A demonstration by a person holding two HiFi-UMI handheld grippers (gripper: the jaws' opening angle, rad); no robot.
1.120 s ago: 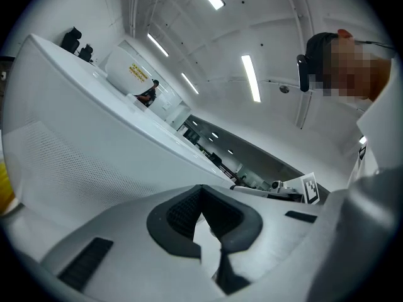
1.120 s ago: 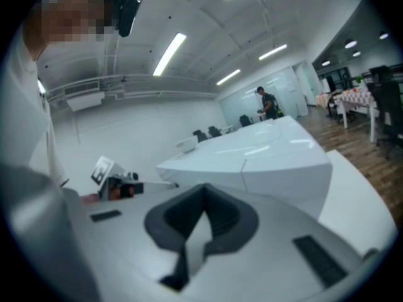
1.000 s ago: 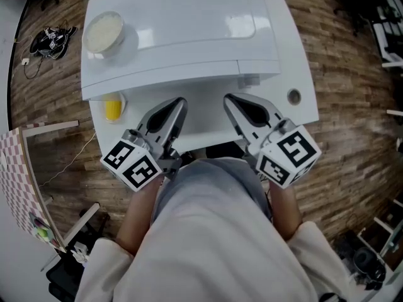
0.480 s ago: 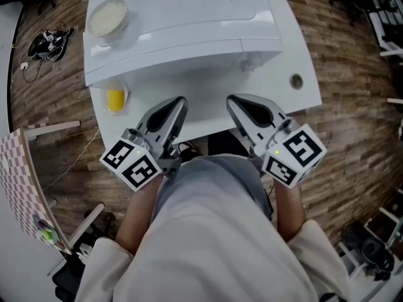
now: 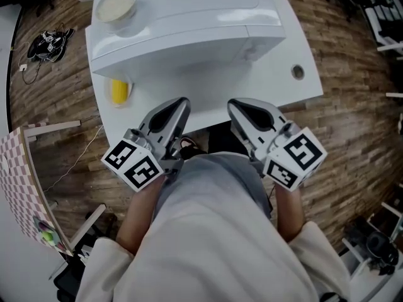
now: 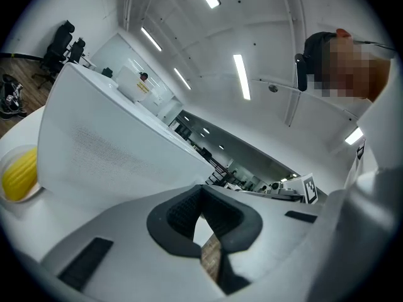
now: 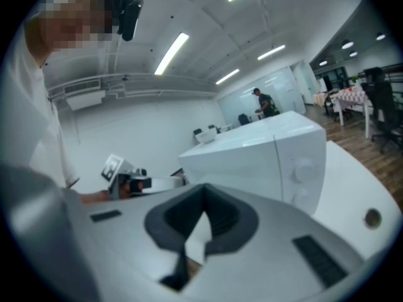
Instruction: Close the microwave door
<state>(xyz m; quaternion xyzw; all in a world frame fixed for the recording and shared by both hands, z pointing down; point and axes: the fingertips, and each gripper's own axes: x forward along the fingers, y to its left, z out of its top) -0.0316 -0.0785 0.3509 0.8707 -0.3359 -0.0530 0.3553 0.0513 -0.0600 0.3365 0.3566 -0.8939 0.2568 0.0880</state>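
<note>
No legible txt/nos. Left marker cube (image 5: pixel 131 164) & right marker cube (image 5: pixel 295 158): b/w square patterns only, no letters. Far-wall sign (image 6: pixel 143 87): too small to read.

I count one microwave (image 5: pixel 182 24) on one table (image 5: pixel 208 109). One bowl (image 5: pixel 116 5) sits on top of the microwave, one yellow thing (image 5: pixel 119 90) lies by its left end, and one round hole (image 5: pixel 298 72) shows by its right end. I hold two tongs: left gripper (image 5: pixel 180 103), right gripper (image 5: pixel 233 105).

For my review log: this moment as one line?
microwave door: closed | left gripper: shut, empty | right gripper: shut, empty | neither touching door
</note>
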